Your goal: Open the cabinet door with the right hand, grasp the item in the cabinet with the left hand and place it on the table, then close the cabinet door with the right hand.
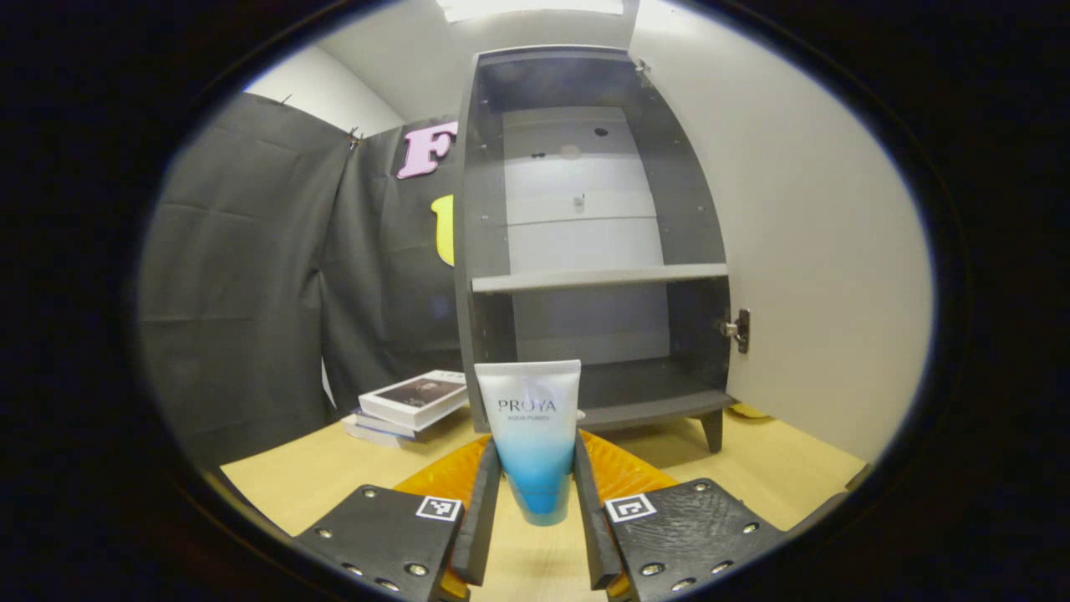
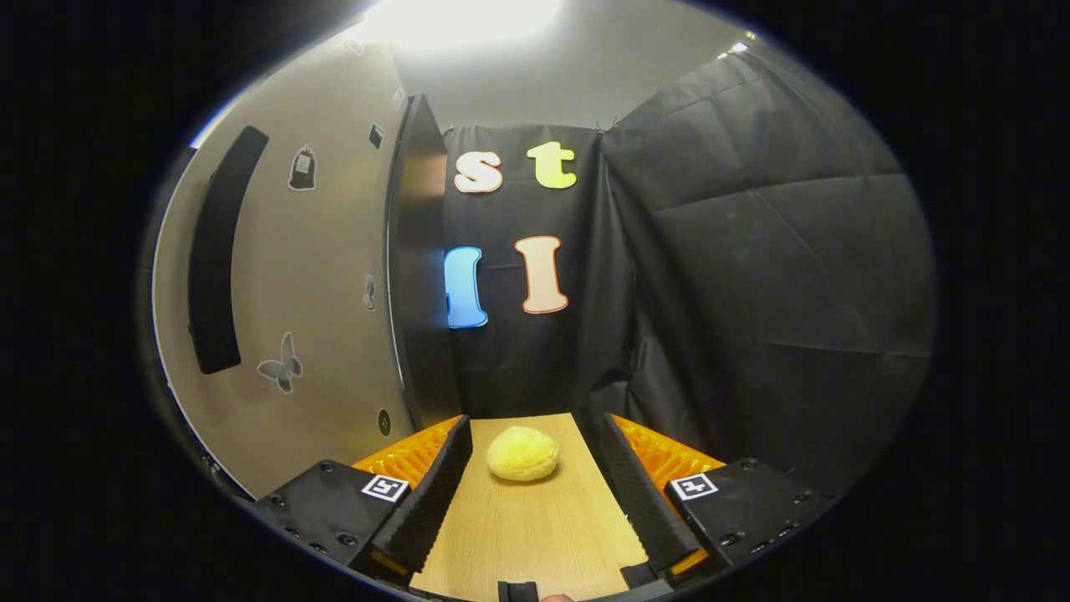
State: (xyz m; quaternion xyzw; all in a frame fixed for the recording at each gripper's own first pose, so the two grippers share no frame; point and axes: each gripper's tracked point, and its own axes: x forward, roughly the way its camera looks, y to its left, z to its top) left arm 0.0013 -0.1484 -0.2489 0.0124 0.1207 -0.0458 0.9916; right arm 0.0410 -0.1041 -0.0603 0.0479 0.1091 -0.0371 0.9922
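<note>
Tube in the left gripper, cabinet door standing open

The white-to-blue tube, its label left unread, is pinched upright between both fingers above the table, before the empty grey cabinet. Stacked books lie left of it. The right gripper gapes wide near a yellow bun-like lump beside the door's butterfly-stickered front.

Black cloth walls, wood table, bright ceiling light

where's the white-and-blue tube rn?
In the left gripper view, the white-and-blue plastic tube stands cap-down between the left gripper fingers, above the wooden table, before the open grey cabinet.
</note>
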